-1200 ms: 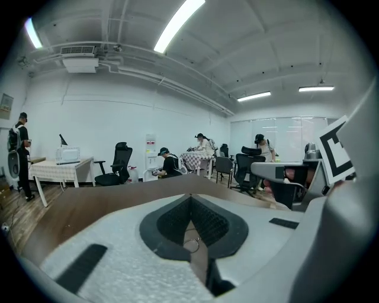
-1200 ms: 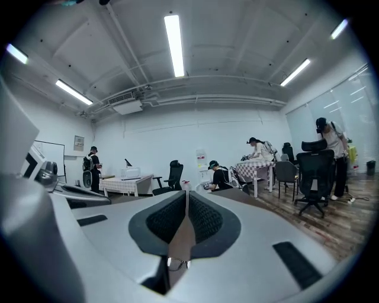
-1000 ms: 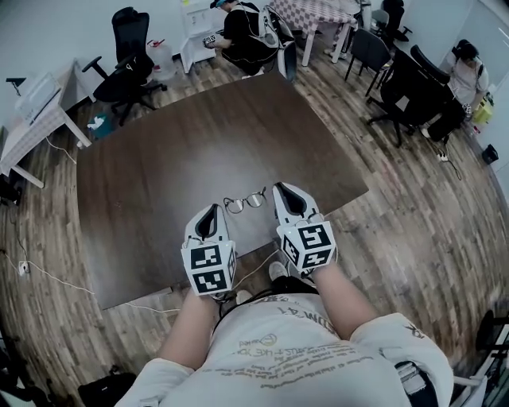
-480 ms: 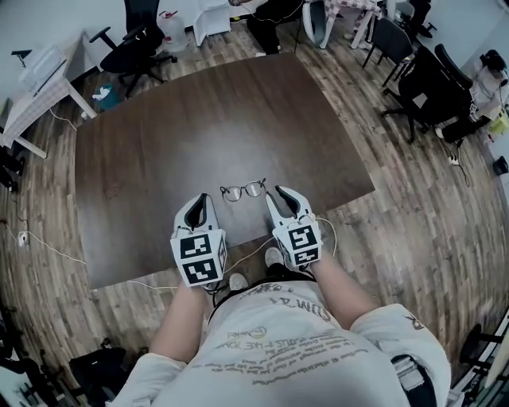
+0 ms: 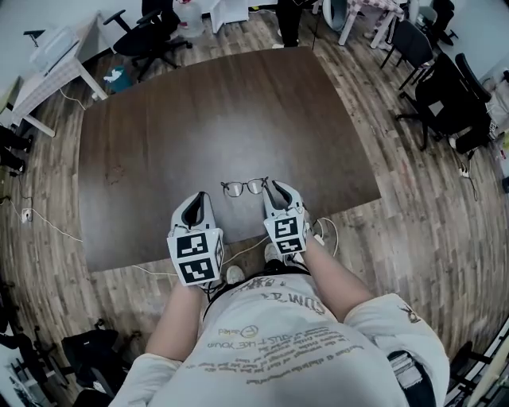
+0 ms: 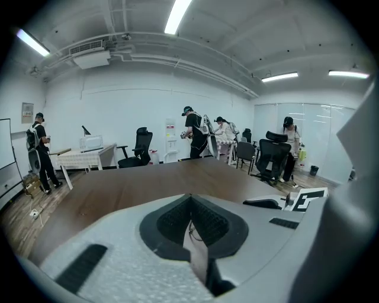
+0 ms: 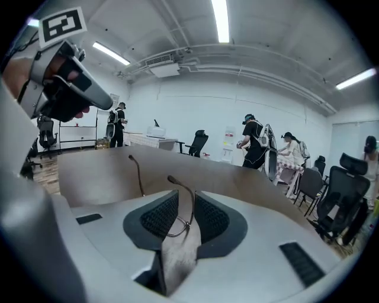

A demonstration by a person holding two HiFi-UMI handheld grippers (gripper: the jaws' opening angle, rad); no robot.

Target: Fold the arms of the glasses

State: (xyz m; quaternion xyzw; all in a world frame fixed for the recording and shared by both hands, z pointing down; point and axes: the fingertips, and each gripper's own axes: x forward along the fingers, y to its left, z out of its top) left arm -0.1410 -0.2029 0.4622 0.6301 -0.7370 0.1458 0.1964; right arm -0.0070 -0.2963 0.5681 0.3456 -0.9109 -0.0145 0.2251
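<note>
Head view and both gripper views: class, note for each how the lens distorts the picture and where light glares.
Head view: fisheye bows the edges of the dark brown rectangular wooden table; soft, even light. Left gripper view: black round vignette, white ceiling strip light blown out. Right gripper view: same vignette, another glaring strip light; thin wire-framed glasses look sharp.

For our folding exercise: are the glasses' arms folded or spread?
Spread: in the right gripper view both arms of the glasses stick out from the frame, apart.

One pair of glasses [image 5: 244, 187], two tongs [image 5: 199, 197] [image 5: 268, 185], one table [image 5: 199, 111]
</note>
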